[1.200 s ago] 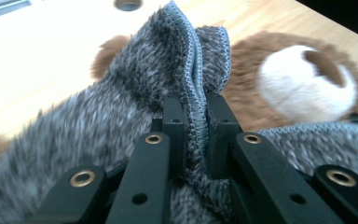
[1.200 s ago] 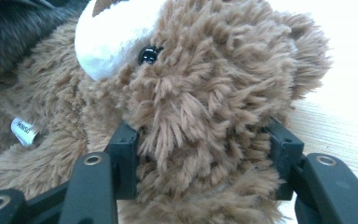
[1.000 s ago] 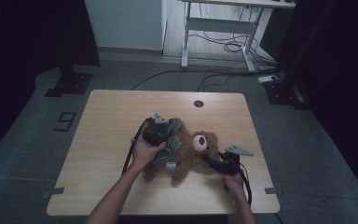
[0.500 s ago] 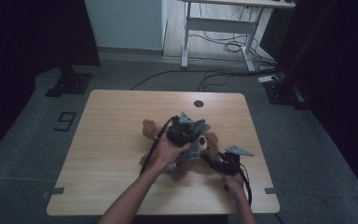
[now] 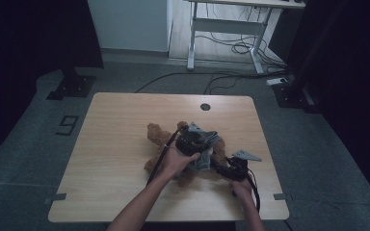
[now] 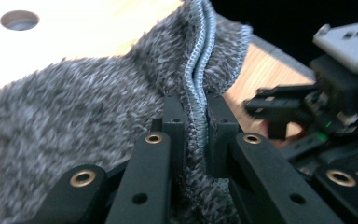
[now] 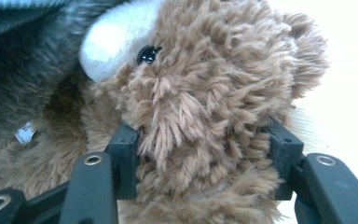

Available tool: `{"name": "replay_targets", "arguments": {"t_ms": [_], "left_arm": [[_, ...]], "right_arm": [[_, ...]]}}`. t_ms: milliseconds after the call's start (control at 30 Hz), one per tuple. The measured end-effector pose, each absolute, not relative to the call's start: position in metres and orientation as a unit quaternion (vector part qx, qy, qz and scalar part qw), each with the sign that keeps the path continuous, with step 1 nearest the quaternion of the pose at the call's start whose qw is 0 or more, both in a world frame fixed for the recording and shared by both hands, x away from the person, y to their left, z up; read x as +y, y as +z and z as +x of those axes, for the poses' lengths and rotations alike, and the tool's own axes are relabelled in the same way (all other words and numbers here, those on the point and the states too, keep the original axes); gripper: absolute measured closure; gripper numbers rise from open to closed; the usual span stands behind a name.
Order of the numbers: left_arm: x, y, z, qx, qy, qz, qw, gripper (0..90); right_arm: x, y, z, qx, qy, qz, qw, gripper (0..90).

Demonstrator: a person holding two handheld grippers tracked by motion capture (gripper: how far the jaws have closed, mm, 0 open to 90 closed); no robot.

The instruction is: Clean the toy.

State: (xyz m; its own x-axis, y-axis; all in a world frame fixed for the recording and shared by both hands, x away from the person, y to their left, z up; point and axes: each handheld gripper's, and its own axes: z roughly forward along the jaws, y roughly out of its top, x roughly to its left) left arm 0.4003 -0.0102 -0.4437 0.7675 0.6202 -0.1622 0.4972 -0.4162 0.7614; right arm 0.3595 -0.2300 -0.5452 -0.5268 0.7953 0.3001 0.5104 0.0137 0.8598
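Observation:
A brown teddy bear (image 5: 155,134) lies on the wooden table (image 5: 120,120), right of its middle. My right gripper (image 5: 218,166) comes in from the right, and its jaws press on both sides of the bear's head (image 7: 205,93). The bear's white muzzle and one black eye face up-left in the right gripper view. My left gripper (image 6: 196,126) is shut on the stitched hem of a grey fuzzy cloth (image 6: 98,107). That cloth (image 5: 206,142) hangs over the bear's head and upper body, under my left gripper (image 5: 192,142).
A round cable hole (image 5: 204,107) sits near the table's far edge. Bare tabletop lies to the left and front. A white desk frame (image 5: 224,29) and cables stand on the floor beyond. A small white label (image 7: 25,133) shows on the bear's body.
My left gripper has carried the grey cloth rightward, from the bear's left side to over its head. The right gripper has stayed in place on the bear.

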Motion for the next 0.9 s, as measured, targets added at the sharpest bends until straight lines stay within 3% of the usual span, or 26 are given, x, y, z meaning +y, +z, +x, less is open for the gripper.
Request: {"name": "replay_targets", "arguments": {"t_ms": [167,267,900], "left_arm": [[0.010,-0.453,0.399,0.351,0.094,0.842,0.398,80.3],[0.025,-0.457,0.399,0.360,0.073,0.834,0.412,80.2],[0.105,-0.445,0.415,0.429,0.105,0.793,0.420,79.9]], "right_arm": [[-0.231,-0.545,0.360,0.698,0.525,0.468,0.133,43.6],[-0.231,-0.545,0.359,0.700,0.524,0.466,0.133,43.6],[-0.231,-0.545,0.360,0.698,0.526,0.469,0.130,43.7]]}}
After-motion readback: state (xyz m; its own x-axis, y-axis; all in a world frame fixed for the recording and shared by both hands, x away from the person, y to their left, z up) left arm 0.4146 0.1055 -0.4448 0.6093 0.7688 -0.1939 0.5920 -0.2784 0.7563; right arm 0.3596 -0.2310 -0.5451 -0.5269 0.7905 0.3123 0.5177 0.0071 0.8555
